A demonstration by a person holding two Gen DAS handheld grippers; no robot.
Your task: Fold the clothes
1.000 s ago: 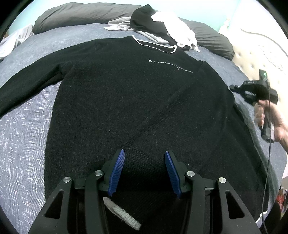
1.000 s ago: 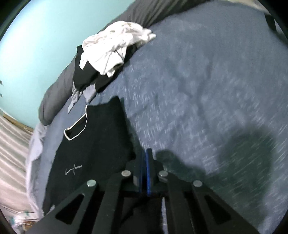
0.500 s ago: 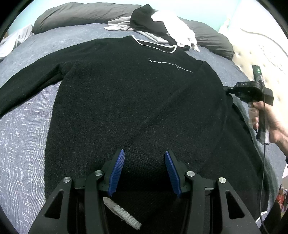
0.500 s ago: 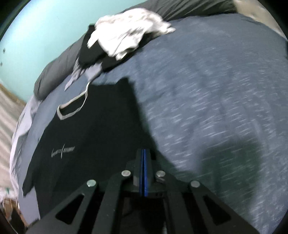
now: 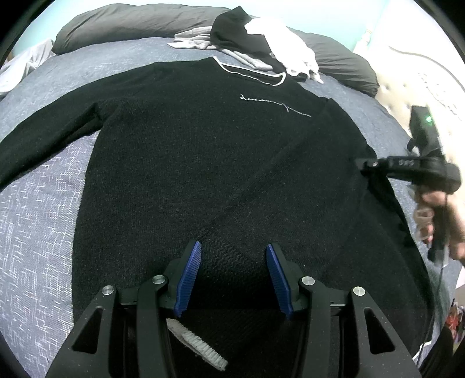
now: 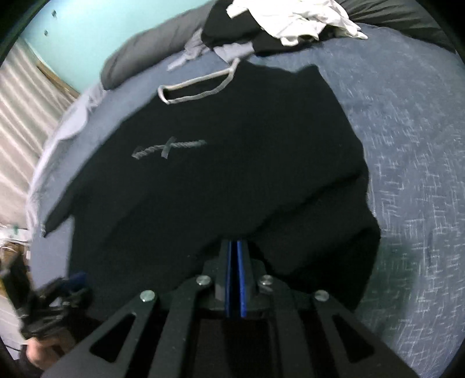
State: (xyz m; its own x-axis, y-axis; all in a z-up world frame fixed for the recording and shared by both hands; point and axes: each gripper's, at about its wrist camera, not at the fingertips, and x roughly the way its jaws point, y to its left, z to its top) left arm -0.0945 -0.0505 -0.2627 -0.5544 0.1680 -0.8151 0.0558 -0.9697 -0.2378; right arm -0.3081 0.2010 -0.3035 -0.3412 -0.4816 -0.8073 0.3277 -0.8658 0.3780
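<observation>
Your right claw (image 6: 234,256) is clamped on the black sweater (image 5: 203,162) edge, while your left claw (image 5: 232,261) hangs open over its hem.

Black sweater (image 5: 203,162) with white neckline trim and white script lettering, blue-grey flecked herringbone bedspread (image 5: 37,232), dark grey pillows (image 5: 130,26), blue ribbed gripper pads (image 5: 189,279), turquoise wall (image 6: 101,32)

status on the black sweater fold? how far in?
Early. Done: the black sweater lies flat, face up on the bed, and its right sleeve looks folded in across the body. In hand: the right gripper is shut at that side's edge; whether it pinches cloth is unclear. The left gripper hovers open over the hem. Left: the other sleeve, still spread out, the body folds, and the pile behind.
</observation>
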